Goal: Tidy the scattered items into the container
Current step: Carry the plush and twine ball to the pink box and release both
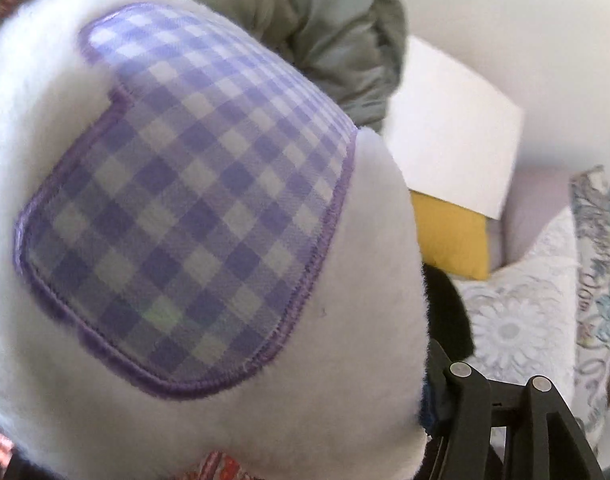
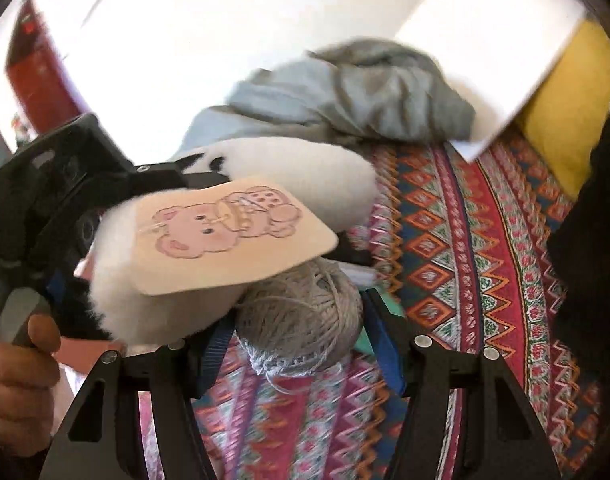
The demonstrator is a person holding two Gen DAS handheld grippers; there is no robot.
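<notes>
A fluffy white plush toy (image 1: 209, 240) fills most of the left wrist view, its pile soft and long, with a lilac-and-white gingham patch (image 1: 185, 200) stitched on in purple overlock thread; the patch is rounded at the corners and runs diagonally from upper left to lower right. The left gripper (image 1: 501, 420) shows only as black linkage at the lower right, its fingertips buried behind the fur, so I cannot tell from here how it grips. In the right wrist view the right gripper (image 2: 301, 344) has its blue-padded jaws part closed on a round ball of grey-beige twine (image 2: 301, 312), wound in loose criss-cross strands, held above a woven red, teal and orange zigzag cloth (image 2: 465, 240). Just above the ball lies the same toy, its long body slanting from lower left to upper right, with a beige card tag (image 2: 229, 236) printed with a pink bear. A crumpled grey-green garment (image 2: 345, 92) lies behind.
</notes>
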